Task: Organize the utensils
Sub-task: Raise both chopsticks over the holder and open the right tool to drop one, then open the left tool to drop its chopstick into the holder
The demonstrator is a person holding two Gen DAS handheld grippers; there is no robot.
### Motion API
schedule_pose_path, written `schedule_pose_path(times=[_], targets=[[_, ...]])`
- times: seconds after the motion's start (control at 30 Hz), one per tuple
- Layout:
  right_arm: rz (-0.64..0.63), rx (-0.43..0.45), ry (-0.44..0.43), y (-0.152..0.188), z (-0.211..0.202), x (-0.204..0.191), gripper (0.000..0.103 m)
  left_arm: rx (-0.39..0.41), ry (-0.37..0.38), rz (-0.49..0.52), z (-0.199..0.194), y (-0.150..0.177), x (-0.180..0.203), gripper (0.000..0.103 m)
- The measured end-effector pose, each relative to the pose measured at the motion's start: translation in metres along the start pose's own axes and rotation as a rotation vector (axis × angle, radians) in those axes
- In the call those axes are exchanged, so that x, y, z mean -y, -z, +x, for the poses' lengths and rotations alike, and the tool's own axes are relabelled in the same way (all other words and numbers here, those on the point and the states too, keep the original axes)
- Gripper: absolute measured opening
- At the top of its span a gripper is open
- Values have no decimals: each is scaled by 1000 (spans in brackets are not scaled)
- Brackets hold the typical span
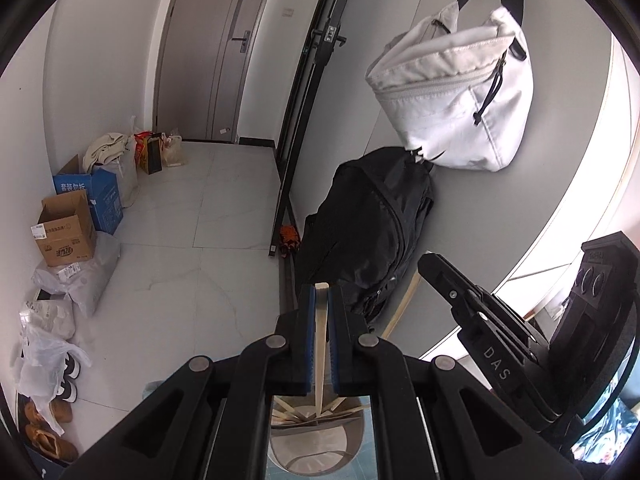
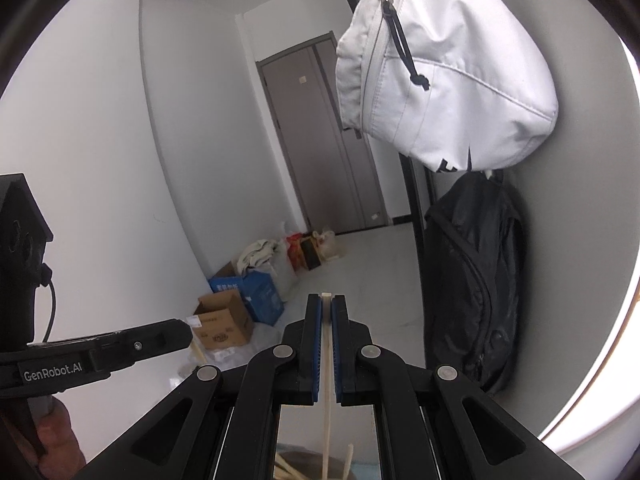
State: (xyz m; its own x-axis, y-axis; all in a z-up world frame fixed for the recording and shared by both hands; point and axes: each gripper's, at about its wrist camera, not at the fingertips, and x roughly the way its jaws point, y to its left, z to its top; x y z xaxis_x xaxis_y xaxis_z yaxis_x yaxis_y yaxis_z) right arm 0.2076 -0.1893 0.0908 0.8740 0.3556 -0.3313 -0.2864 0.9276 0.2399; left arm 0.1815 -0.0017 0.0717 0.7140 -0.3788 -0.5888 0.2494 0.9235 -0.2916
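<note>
Left gripper (image 1: 321, 292) clamped on chopstick (image 1: 320, 344); right gripper (image 2: 326, 302) clamped on second chopstick (image 2: 327, 360); holder (image 1: 316, 444) below.

White walls (image 1: 92, 80) surround a pale tiled floor (image 1: 192, 248). A grey door (image 1: 208, 60) stands closed at the back. Cardboard boxes (image 1: 66, 232) line one wall, and strong daylight enters beside the hanging white bag (image 1: 452, 100).

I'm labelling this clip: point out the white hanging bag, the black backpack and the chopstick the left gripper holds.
White fabric hanging bag (image 1: 452, 92): left wrist view, front panel.
Black backpack (image 1: 368, 216): left wrist view, front face.
Pale wooden chopstick (image 1: 321, 320): left wrist view, shaft between the jaws.
</note>
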Motion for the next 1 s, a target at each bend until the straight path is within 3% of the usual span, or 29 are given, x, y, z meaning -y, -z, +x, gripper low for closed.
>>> schedule_pose_path(times=[0.4, 0.8, 0.93, 1.0], targets=[[-136, -76, -23, 37, 27, -12, 4, -26, 31, 9, 21, 19, -6, 2], [-88, -159, -64, 65, 16, -4, 6, -93, 124, -9, 28, 46, -13, 2], [-75, -181, -101, 71, 6, -4, 7, -157, 188, -6, 31, 51, -11, 2], [-58, -214, -120, 75, 3, -1, 9, -182, 183, 0, 33, 54, -12, 3]])
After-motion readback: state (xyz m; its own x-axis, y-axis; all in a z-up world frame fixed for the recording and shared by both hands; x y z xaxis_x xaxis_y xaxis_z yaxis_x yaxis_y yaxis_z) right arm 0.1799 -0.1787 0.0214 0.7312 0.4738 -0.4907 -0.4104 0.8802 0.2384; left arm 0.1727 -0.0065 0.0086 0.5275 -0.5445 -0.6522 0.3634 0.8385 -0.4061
